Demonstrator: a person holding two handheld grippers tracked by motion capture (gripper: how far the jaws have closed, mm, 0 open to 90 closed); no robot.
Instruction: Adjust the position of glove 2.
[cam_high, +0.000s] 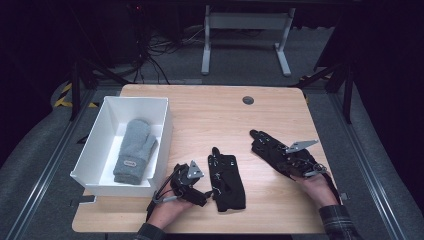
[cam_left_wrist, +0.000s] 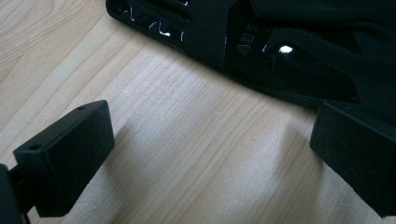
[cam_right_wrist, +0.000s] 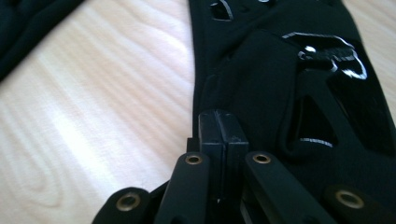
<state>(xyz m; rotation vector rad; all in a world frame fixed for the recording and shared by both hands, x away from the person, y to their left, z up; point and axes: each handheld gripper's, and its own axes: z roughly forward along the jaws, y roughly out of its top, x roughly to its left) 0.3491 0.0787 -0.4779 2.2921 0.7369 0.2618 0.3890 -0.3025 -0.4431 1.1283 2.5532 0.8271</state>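
Two black gloves lie on the wooden table (cam_high: 210, 115). One black glove (cam_high: 227, 180) lies near the front, fingers pointing away. My left gripper (cam_high: 206, 192) sits at its left edge, jaws wide open on bare wood. In the left gripper view that gripper (cam_left_wrist: 210, 126) has the glove (cam_left_wrist: 289, 42) just beyond, its right jaw at the fabric's edge. The other black glove (cam_high: 267, 145) lies slanted at the right. My right gripper (cam_high: 285, 159) is at its cuff end, and in the right gripper view it (cam_right_wrist: 223, 122) is shut, pinching a raised fold of that glove (cam_right_wrist: 280, 84).
A white box (cam_high: 87, 150) stands at the table's left with a grey mitten (cam_high: 134, 147) lying in it. A round cable grommet (cam_high: 248, 100) sits near the far edge. Bare wood stretches between the gloves and the far edge. Desk legs and cables lie beyond.
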